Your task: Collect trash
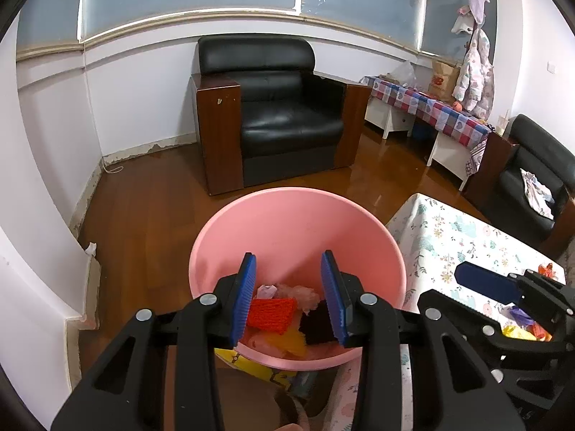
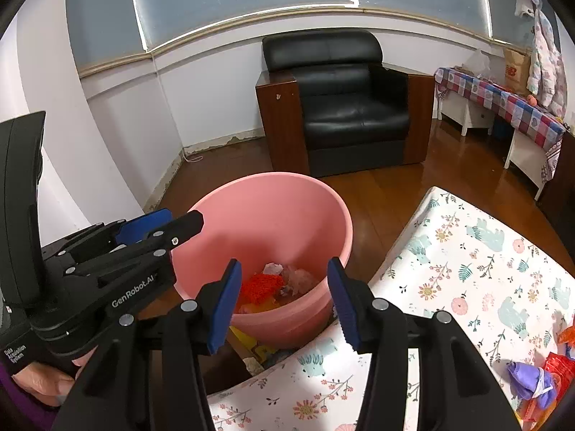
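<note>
A pink bin (image 1: 287, 222) stands on the floor beside the table; it also shows in the right wrist view (image 2: 273, 201). Inside lie an orange mesh piece (image 1: 271, 314), a dark piece (image 1: 316, 325), yellow scraps and pale crumpled wrappers (image 1: 305, 292). My left gripper (image 1: 289, 262) is open and empty right over the bin. My right gripper (image 2: 284, 269) is open and empty, above the table's corner near the bin's rim. Loose trash lies on the floral tablecloth: a purple wrapper (image 2: 532, 380) and red-orange wrappers (image 2: 560, 362) at the right edge.
A black leather armchair (image 1: 284, 115) stands against the far wall. A bench with a checked cloth (image 1: 431, 107) runs along the right. A second black chair (image 1: 535, 179) sits past the table. A yellow box (image 2: 251, 344) lies under the bin.
</note>
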{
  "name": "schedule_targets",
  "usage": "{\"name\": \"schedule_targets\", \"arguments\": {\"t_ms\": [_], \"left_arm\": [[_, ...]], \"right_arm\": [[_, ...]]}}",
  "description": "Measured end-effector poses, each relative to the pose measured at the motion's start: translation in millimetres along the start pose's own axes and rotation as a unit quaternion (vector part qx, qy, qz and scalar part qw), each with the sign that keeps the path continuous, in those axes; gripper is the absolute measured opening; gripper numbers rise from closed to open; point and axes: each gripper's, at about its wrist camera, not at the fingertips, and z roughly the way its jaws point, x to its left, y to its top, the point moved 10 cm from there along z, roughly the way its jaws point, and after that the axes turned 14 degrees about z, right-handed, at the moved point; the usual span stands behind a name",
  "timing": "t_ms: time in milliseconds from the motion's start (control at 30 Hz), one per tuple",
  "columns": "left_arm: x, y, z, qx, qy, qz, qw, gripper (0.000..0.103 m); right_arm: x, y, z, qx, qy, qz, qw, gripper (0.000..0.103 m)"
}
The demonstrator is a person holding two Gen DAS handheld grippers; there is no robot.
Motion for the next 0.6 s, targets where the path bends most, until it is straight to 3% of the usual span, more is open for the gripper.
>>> {"name": "schedule_targets", "arguments": {"t_ms": [600], "left_arm": [[16.7,12.1,-15.1,-0.018,0.043,0.001,0.9989,0.038]], "right_arm": [[7.3,3.5,-5.7,-0.005,0.002,-0.008,1.0,0.05]]}}
